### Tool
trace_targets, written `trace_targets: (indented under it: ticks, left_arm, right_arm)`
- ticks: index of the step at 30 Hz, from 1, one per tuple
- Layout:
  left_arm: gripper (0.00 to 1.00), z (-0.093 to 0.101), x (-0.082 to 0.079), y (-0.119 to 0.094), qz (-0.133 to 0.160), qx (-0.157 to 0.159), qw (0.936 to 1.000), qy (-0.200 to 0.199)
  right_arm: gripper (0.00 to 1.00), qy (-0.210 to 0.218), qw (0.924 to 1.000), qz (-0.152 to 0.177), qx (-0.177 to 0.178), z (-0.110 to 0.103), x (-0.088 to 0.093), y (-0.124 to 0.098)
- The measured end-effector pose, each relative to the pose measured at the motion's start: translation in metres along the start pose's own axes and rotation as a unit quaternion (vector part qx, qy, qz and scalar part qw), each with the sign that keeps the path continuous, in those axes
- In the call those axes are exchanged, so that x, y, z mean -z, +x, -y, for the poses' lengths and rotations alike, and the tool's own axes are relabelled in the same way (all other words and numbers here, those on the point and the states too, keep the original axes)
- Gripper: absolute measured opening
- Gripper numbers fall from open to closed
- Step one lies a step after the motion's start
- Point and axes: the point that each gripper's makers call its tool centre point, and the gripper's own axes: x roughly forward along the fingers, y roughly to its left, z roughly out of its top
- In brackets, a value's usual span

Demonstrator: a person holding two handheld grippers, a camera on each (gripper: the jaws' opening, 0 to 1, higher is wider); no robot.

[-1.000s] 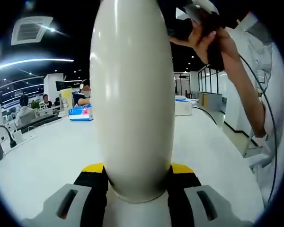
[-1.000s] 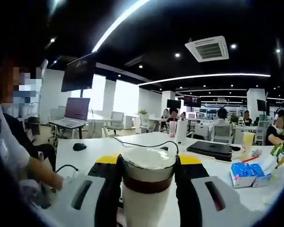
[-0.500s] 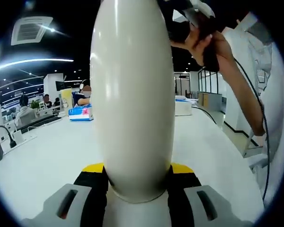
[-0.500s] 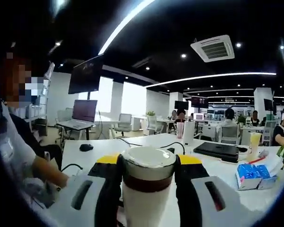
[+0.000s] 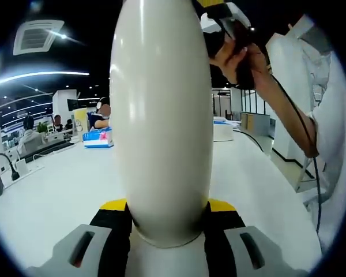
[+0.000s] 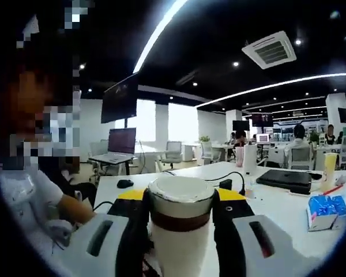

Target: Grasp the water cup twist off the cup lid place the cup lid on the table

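Between the left gripper (image 5: 161,222)'s jaws the cream cup (image 5: 161,115) stands pinched, long axis up, while the right gripper (image 6: 180,202) clamps the lid (image 6: 180,199) at its top, ready to twist.

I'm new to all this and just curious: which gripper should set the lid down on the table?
Probably the right gripper: its jaws clamp the cup lid. The left gripper is busy gripping the cup body.
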Motion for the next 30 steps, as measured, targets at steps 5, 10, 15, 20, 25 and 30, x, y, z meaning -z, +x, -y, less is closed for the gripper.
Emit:
trace_targets:
  ticks: [5,10,15,20,25,30]
  left_arm:
    - [0.5,0.0,0.0,0.0,0.0,0.001,1.0,-0.001]
    - [0.5,0.001,-0.001,0.0,0.001,0.003,1.0,0.001]
    - [0.5,0.002,-0.001,0.0,0.001,0.004,1.0,0.0]
    - [0.5,0.002,-0.001,0.0,0.001,0.004,1.0,0.001]
    - [0.5,0.002,-0.001,0.0,0.0,0.003,1.0,0.001]
    - [0.5,0.001,-0.001,0.0,0.0,0.003,1.0,0.001]
  right_arm:
    - [0.46,-0.019,0.9993,-0.018,-0.027,-0.002,0.0,0.001]
    - [0.45,-0.01,0.9977,-0.024,-0.063,-0.002,0.003,-0.003]
    - [0.46,-0.022,0.9974,-0.033,-0.061,-0.003,0.005,-0.004]
    - [0.53,-0.05,0.9957,-0.066,-0.042,-0.003,0.016,-0.006]
    - [0.7,-0.007,0.999,-0.034,0.029,-0.006,-0.005,-0.008]
    - [0.91,0.003,0.9897,-0.025,0.141,-0.003,-0.007,-0.005]
